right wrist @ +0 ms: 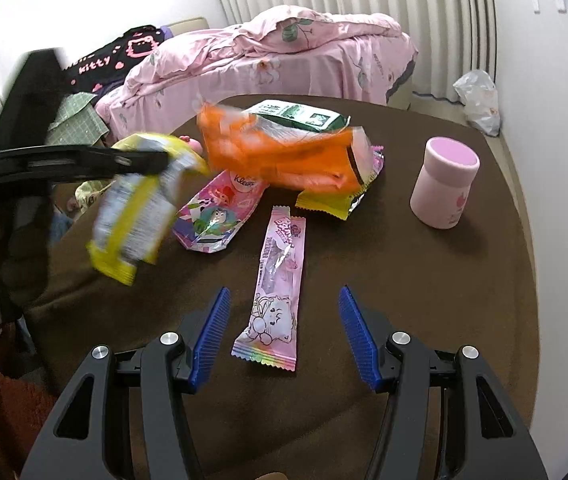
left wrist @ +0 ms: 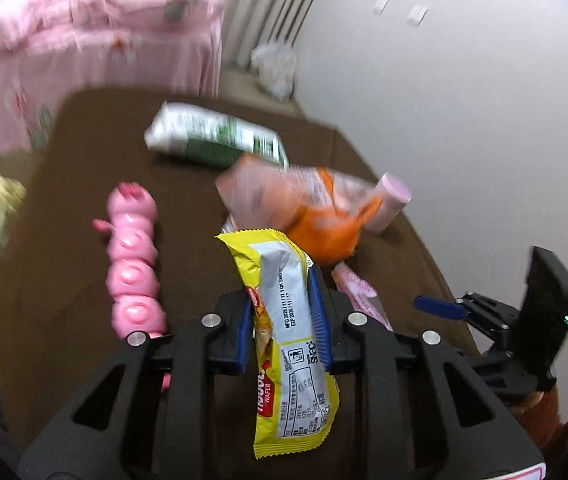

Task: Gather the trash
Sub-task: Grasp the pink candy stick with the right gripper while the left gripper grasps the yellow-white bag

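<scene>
Grip matters: left hand-held gripper clamps the yellow wafer wrapper; lift steadily while the open right hand-held gripper waits.

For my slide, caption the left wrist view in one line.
Left hand-held gripper shut on a yellow wafer wrapper above the brown table strewn with snack packets.

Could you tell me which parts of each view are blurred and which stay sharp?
Left wrist view: the yellow wrapper clamped in the left gripper is sharp, but the orange bag, the carton and the bedding are smeared. Right wrist view: the table and pink stick pack are crisp; only the yellow wrapper and orange bag blur.
</scene>
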`<action>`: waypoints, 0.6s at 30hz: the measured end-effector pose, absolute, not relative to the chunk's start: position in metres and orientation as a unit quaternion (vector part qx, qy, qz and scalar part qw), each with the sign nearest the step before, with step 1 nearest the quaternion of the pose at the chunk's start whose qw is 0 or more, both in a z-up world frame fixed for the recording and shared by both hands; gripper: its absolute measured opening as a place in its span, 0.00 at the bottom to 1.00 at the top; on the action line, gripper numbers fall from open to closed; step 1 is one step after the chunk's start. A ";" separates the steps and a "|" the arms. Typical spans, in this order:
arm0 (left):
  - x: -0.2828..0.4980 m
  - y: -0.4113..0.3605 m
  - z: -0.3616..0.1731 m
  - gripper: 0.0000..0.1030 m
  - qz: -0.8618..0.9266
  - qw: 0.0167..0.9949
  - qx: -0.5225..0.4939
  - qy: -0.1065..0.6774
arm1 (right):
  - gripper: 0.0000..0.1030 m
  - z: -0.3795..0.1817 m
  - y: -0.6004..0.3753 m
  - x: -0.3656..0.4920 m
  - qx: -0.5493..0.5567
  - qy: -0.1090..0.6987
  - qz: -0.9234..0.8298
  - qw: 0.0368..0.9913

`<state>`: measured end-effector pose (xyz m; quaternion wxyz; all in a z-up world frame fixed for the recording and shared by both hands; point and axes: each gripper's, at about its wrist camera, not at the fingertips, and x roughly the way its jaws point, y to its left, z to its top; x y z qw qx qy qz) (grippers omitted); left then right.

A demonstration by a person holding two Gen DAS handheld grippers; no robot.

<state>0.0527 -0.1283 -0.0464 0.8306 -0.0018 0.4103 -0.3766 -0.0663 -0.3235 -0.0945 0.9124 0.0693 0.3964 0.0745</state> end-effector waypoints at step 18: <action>0.016 -0.087 0.001 0.23 -0.338 0.897 0.014 0.285 | 0.15 -0.065 -0.294 -0.066 0.056 0.366 0.099 0.923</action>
